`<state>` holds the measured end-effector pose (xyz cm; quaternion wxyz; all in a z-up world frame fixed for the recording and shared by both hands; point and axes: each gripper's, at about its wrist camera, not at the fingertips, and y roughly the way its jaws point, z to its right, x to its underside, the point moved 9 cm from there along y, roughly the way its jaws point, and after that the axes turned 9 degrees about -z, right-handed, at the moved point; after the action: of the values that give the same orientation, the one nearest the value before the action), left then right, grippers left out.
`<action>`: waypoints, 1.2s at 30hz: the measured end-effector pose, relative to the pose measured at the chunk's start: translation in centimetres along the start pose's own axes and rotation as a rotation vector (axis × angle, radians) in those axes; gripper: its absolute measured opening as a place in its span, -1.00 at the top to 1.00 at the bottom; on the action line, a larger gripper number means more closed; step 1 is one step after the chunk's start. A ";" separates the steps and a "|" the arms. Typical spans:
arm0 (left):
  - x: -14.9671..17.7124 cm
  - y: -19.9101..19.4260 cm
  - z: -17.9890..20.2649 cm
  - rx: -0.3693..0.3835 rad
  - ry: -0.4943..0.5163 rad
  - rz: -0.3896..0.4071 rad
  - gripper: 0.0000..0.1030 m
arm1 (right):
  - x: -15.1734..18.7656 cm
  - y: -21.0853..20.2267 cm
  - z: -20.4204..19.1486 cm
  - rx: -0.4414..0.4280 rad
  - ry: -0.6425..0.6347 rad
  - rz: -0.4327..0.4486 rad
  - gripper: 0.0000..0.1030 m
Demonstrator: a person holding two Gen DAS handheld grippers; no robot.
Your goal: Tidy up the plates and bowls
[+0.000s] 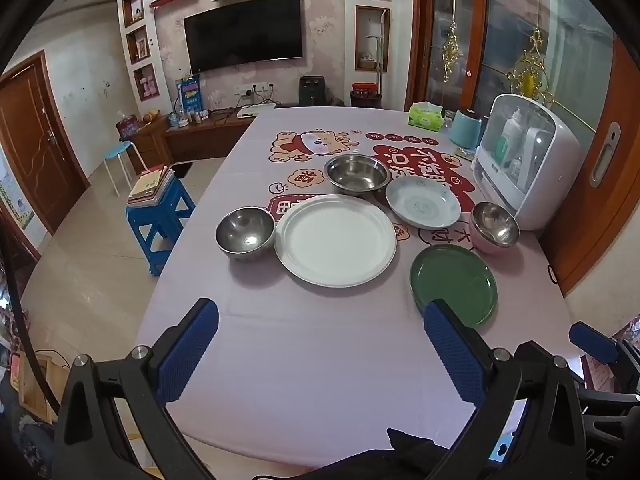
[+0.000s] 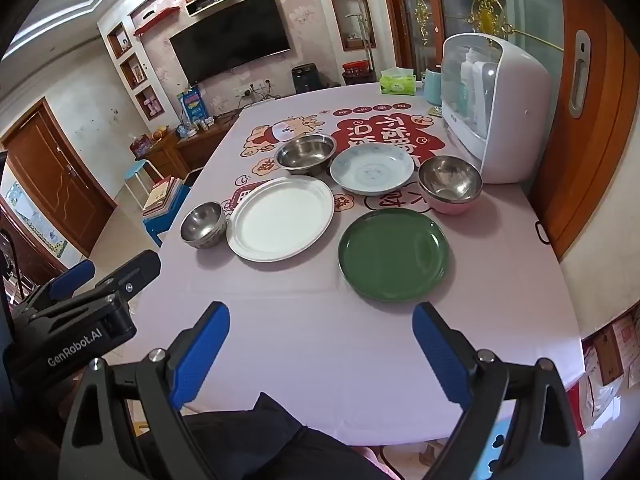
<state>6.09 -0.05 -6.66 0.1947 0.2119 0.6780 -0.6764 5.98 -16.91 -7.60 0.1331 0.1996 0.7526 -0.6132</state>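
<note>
Plates and bowls sit spread out on your table (image 1: 304, 360), none stacked. From the left wrist view, the white plate (image 1: 335, 240) lies at centre, with the small steel bowl (image 1: 245, 233) touching its rim at 9 o'clock. The wide steel bowl (image 1: 357, 175) stands at 12 o'clock of it, just beside the patterned dish (image 1: 423, 205) at 2 o'clock. The green plate (image 1: 453, 283) lies at 4 o'clock, and the pink bowl with a steel lining (image 1: 494, 227) stands near the white cabinet (image 1: 532, 160). Your left gripper (image 1: 320, 334) is spread wide with nothing between its pads, hovering over bare cloth. Your right gripper (image 2: 321, 338) is likewise released, its right pad close to the green plate's near rim.
</note>
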 end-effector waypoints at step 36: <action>0.0 0.0 0.0 -0.002 -0.004 0.001 -0.98 | -0.2 0.4 0.1 0.003 -0.001 -0.002 -0.82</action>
<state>6.08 -0.04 -6.64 0.1966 0.2109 0.6783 -0.6759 6.36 -17.02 -7.85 0.1325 0.1987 0.7519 -0.6146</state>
